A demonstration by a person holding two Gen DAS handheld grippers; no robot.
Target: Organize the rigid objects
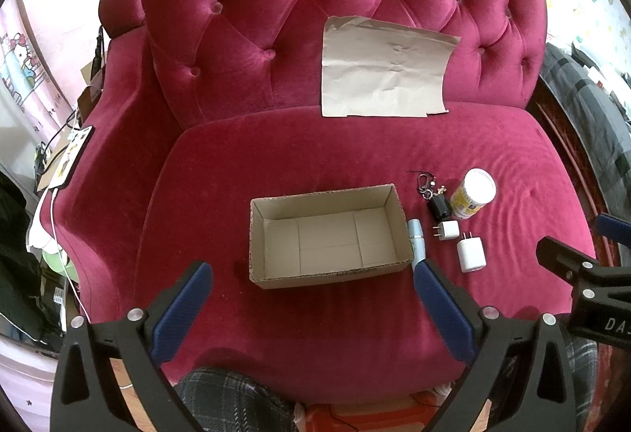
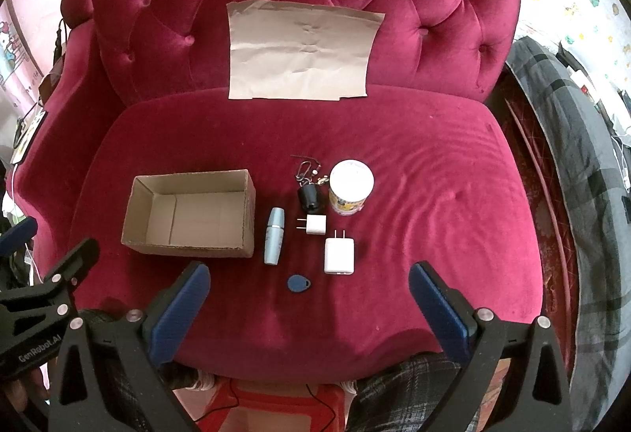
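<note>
Two open claws, left claw (image 1: 311, 276), right claw (image 2: 309, 278), empty cardboard box (image 2: 189, 215) beside chargers

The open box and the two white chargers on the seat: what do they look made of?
The box looks like plain brown corrugated cardboard, matte, with fluted cut edges and fold creases on its floor. The small charger and large charger look like smooth white moulded plastic, faintly glossy, with thin prongs that are probably metal. The seat under them looks like velvet.
</note>
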